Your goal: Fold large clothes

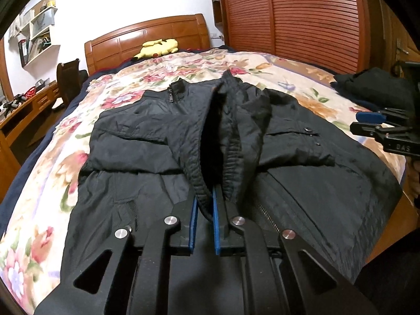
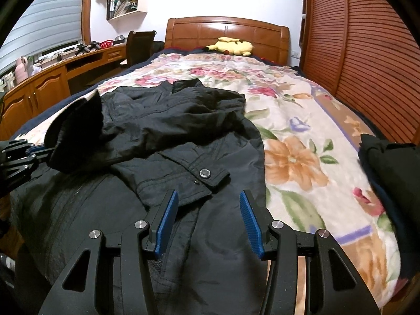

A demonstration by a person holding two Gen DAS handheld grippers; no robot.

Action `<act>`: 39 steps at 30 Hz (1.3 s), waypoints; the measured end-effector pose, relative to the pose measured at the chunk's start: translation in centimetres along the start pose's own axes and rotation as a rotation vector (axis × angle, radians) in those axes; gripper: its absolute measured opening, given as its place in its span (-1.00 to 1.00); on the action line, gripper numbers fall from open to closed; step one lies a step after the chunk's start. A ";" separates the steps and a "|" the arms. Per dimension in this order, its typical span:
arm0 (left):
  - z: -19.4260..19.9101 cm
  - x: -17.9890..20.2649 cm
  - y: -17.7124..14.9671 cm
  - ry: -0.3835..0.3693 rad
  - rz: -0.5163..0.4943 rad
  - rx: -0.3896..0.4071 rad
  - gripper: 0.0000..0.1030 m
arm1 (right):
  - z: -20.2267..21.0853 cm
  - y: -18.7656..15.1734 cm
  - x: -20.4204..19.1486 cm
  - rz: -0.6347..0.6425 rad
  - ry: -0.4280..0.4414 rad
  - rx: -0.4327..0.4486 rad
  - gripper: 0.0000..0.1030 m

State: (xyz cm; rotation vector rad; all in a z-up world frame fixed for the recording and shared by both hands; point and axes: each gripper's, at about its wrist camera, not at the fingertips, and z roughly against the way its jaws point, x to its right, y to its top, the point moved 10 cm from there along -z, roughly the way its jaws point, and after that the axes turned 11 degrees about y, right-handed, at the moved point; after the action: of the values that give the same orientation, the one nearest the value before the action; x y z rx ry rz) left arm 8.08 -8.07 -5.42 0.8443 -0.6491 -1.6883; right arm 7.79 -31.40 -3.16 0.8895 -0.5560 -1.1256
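A large black jacket (image 1: 147, 136) lies spread on the floral bedspread (image 1: 42, 173), collar toward the headboard. Both sleeves are folded in across the chest. My left gripper (image 1: 205, 197) is shut on the ribbed cuff (image 1: 199, 183) of one sleeve and holds it above the jacket's middle. It also shows at the left edge of the right wrist view (image 2: 29, 152), with the cuff (image 2: 76, 128) raised. My right gripper (image 2: 208, 202) is open and empty, low over the jacket's right side (image 2: 210, 236), near the buttoned sleeve tab (image 2: 204, 173). It shows at the right edge of the left wrist view (image 1: 367, 120).
A folded dark garment (image 2: 391, 181) lies at the bed's right edge. A yellow plush toy (image 1: 157, 47) rests by the wooden headboard (image 1: 147, 34). A slatted wardrobe (image 2: 367, 52) stands right of the bed, a desk (image 2: 65, 71) and chair (image 2: 139, 44) on the left.
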 end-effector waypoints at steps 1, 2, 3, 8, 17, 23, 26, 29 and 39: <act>0.2 -0.1 -0.1 0.004 0.001 0.001 -0.75 | 0.0 0.0 -0.1 0.002 0.001 -0.002 -0.02; 0.4 -0.3 -0.2 0.011 0.000 0.003 -0.73 | 0.0 0.0 -0.2 0.004 0.002 -0.002 -0.02; 0.7 -0.6 -0.2 0.025 -0.003 0.010 -0.66 | -0.1 0.0 -0.3 0.006 0.003 -0.003 -0.02; 2.9 -1.8 0.3 0.049 0.009 0.075 -0.09 | -0.3 -0.1 -0.5 0.013 0.005 -0.009 -0.02; 3.0 -3.4 1.1 0.049 0.053 0.088 0.12 | -0.5 0.0 -1.0 0.023 0.007 -0.013 -0.02; 0.5 -4.0 -0.6 0.048 0.070 0.012 0.12 | -0.8 -0.2 -1.4 0.040 0.010 -0.023 -0.02; -0.2 -3.6 -2.2 0.008 0.097 -0.034 0.12 | -0.8 -0.3 -1.4 0.043 0.013 -0.026 -0.02; -0.7 -2.7 -3.4 -0.023 0.101 -0.061 0.12 | -0.7 -0.3 -1.3 0.043 0.014 -0.025 -0.01; -1.2 -2.1 -3.3 -0.037 0.108 -0.069 -0.89 | -0.7 -0.4 -1.7 0.062 0.016 -0.032 -0.02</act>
State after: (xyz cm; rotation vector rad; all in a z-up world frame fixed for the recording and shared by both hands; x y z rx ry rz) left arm 7.42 -5.20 -8.27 0.7185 -0.6465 -1.6227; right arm 7.48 -29.64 -3.77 0.8470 -0.5473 -1.0674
